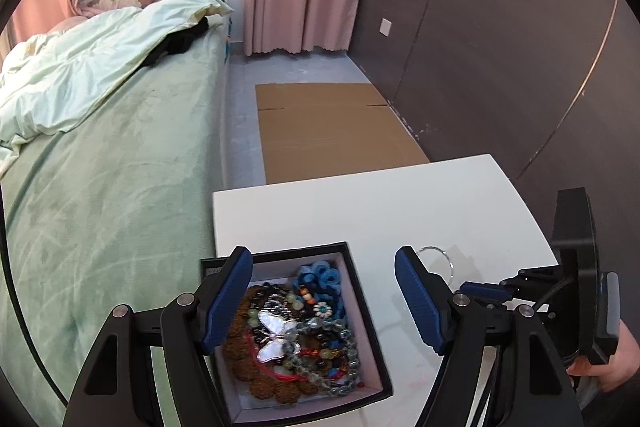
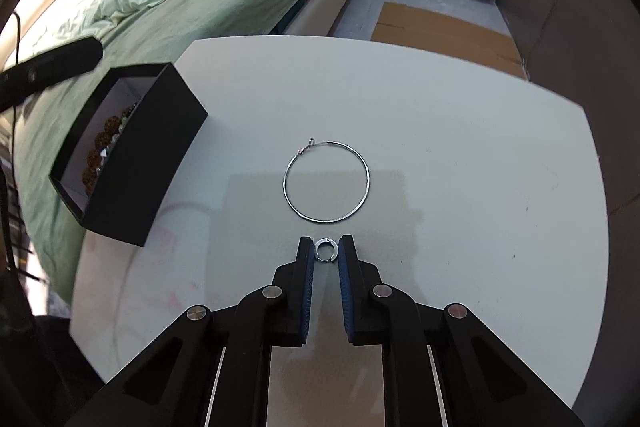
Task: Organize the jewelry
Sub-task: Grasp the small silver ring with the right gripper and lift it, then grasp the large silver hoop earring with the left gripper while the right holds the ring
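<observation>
What we cannot make out

In the left wrist view we lose the near corner of the black box (image 1: 362, 279) past the bottom edge, its left wall hides behind a blue pad (image 1: 228, 301), and the beads (image 1: 280, 371) lie too tangled to count. The big hoop (image 1: 438, 259) shows only as an arc behind the other pad. In the right wrist view the box's (image 2: 160, 155) wall hides most of its contents.

The left gripper (image 1: 324, 301) hangs with jaws wide apart above a black box (image 1: 370, 311) full of beaded jewelry (image 1: 288, 343) on the white table (image 1: 380, 211). A thin silver hoop (image 1: 440, 255) lies to its right, near the right gripper (image 1: 520, 279). A green bed (image 1: 100, 167) stands left.
</observation>
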A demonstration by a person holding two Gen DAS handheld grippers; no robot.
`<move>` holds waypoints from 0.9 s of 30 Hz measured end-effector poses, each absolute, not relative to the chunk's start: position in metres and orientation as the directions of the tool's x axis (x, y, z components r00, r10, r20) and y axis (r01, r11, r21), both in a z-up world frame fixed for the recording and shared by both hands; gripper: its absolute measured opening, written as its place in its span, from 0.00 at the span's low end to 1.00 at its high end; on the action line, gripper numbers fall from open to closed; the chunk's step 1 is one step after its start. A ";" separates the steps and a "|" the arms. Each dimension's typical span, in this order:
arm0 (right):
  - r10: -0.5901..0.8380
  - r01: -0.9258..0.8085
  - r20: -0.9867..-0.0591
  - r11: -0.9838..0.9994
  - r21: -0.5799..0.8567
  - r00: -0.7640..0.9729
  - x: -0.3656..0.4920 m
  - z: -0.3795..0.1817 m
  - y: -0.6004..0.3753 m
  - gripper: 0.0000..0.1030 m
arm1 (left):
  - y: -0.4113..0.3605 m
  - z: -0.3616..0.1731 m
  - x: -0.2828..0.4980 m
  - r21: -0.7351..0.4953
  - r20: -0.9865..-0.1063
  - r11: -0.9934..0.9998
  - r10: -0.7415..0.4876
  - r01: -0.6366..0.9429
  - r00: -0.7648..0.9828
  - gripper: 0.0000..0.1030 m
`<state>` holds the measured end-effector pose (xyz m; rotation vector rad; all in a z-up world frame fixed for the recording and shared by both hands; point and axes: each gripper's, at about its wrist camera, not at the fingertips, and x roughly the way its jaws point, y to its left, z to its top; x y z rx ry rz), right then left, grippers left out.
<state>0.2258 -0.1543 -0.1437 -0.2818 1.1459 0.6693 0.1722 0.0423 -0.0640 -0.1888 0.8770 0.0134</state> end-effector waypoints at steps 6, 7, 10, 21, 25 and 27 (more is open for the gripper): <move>0.396 -0.555 -0.876 0.809 0.191 0.275 0.235 -0.125 -0.183 0.14 | 0.025 -0.066 0.182 -0.173 -0.774 0.984 -0.106 -0.047 0.625 0.73; 0.408 -0.543 -0.868 0.814 0.207 0.282 0.237 -0.121 -0.189 0.14 | 0.022 -0.066 0.184 -0.175 -0.776 0.984 -0.113 -0.040 0.621 0.73; 0.453 -0.498 -0.840 0.825 0.268 0.299 0.242 -0.111 -0.209 0.14 | 0.009 -0.070 0.192 -0.160 -0.789 0.987 -0.117 -0.018 0.604 0.73; 0.545 -0.369 -0.736 0.832 0.415 0.401 0.257 -0.077 -0.271 0.14 | -0.051 -0.090 0.212 -0.167 -0.843 0.980 -0.198 0.107 0.499 0.89; 0.566 -0.344 -0.696 0.824 0.451 0.442 0.261 -0.066 -0.293 0.14 | -0.069 -0.100 0.218 -0.107 -0.861 0.986 -0.155 0.124 0.484 0.89; 0.571 -0.327 -0.683 0.821 0.467 0.456 0.262 -0.064 -0.302 0.14 | -0.078 -0.108 0.220 -0.088 -0.871 0.985 -0.148 0.146 0.469 0.89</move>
